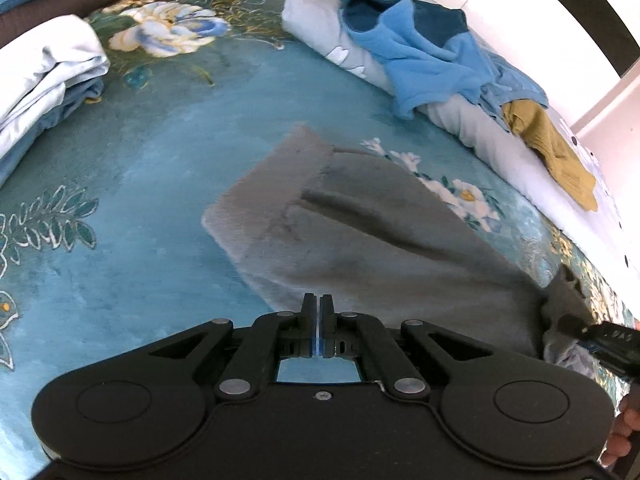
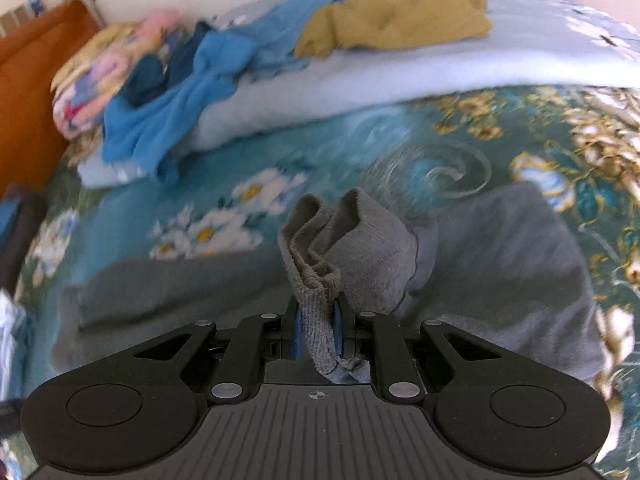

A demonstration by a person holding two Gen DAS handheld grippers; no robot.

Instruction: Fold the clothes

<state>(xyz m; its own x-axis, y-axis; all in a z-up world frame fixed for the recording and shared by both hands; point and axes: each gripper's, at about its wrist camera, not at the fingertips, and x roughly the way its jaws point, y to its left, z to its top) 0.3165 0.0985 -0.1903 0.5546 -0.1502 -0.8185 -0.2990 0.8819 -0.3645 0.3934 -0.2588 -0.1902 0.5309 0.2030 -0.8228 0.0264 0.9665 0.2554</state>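
A grey knit garment point(image 1: 360, 236) lies spread on the floral bedspread point(image 1: 120, 208). In the left wrist view my left gripper point(image 1: 318, 300) hovers over the garment's near edge, shut, with nothing between its fingers. At the right edge of that view my right gripper point(image 1: 572, 322) pinches a bunched corner of the same garment. In the right wrist view my right gripper point(image 2: 316, 316) is shut on a ribbed grey edge point(image 2: 320, 280) that stands up in folds above the fingers. The rest of the grey garment point(image 2: 520, 264) trails to both sides on the bed.
A rolled light-blue blanket point(image 1: 472, 128) lies along the far side with a blue top point(image 1: 424, 56) and a mustard garment point(image 1: 556, 152) heaped on it. A folded white and blue stack point(image 1: 44, 80) sits at the left. A colourful folded bundle point(image 2: 96, 76) lies beyond the blue top.
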